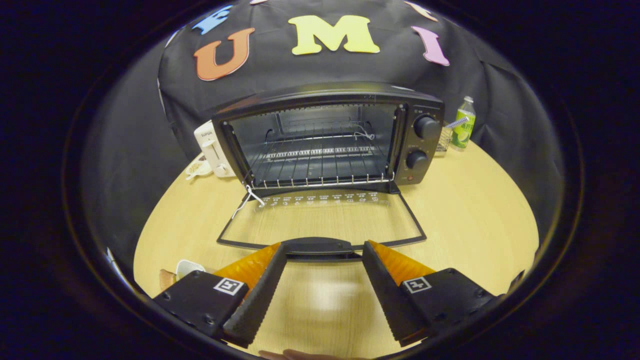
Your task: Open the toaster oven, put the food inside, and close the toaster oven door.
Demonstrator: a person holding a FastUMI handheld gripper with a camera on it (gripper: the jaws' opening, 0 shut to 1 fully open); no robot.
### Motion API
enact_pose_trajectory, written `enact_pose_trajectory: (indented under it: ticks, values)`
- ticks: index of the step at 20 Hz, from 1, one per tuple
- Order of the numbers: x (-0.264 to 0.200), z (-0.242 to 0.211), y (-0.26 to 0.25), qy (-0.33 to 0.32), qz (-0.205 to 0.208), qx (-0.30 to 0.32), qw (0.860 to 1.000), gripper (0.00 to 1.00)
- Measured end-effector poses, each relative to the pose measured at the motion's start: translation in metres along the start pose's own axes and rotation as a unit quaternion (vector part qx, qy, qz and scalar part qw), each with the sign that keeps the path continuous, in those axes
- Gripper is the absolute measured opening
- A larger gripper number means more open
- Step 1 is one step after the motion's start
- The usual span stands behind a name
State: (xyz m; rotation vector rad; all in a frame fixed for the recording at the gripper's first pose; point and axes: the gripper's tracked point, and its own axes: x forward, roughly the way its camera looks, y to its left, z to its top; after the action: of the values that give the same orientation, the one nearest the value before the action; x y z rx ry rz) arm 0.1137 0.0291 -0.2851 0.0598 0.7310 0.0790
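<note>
Toaster oven [325, 140] door [320, 225] lies open (rack bare); claw [324, 250] spread at its handle [320, 247].

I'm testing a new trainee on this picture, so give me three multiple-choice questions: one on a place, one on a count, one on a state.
1. Where does the green bottle stand?
A. right of the toaster oven
B. inside it
C. on top of it

2. How many round knobs are on the oven's panel?
A. one
B. two
C. four

3. How is the oven door?
A. shut
B. half raised
C. folded down flat

Answers: 1 A, it stands on the table past the oven's knob side. 2 B, one above the other. 3 C, the rack is exposed, and the door's handle lies at the open hand-held gripper's fingertips.
</note>
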Motion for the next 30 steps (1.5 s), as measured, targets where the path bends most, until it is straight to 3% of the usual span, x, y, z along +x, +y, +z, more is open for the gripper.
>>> enact_pose_trajectory:
  ticks: [6,13,19,22,30]
  values:
    - [-0.029,0.004,0.017,0.007,0.059,0.034,0.998,0.99]
    - [-0.079,-0.001,0.061,0.047,0.16,0.048,0.985,0.99]
    - [-0.109,-0.035,0.103,0.163,0.255,0.074,0.95,0.97]
    - [-0.116,-0.049,0.123,0.207,0.278,0.077,0.935,0.95]
    - [-0.102,-0.072,0.143,0.261,0.279,0.044,0.923,0.76]
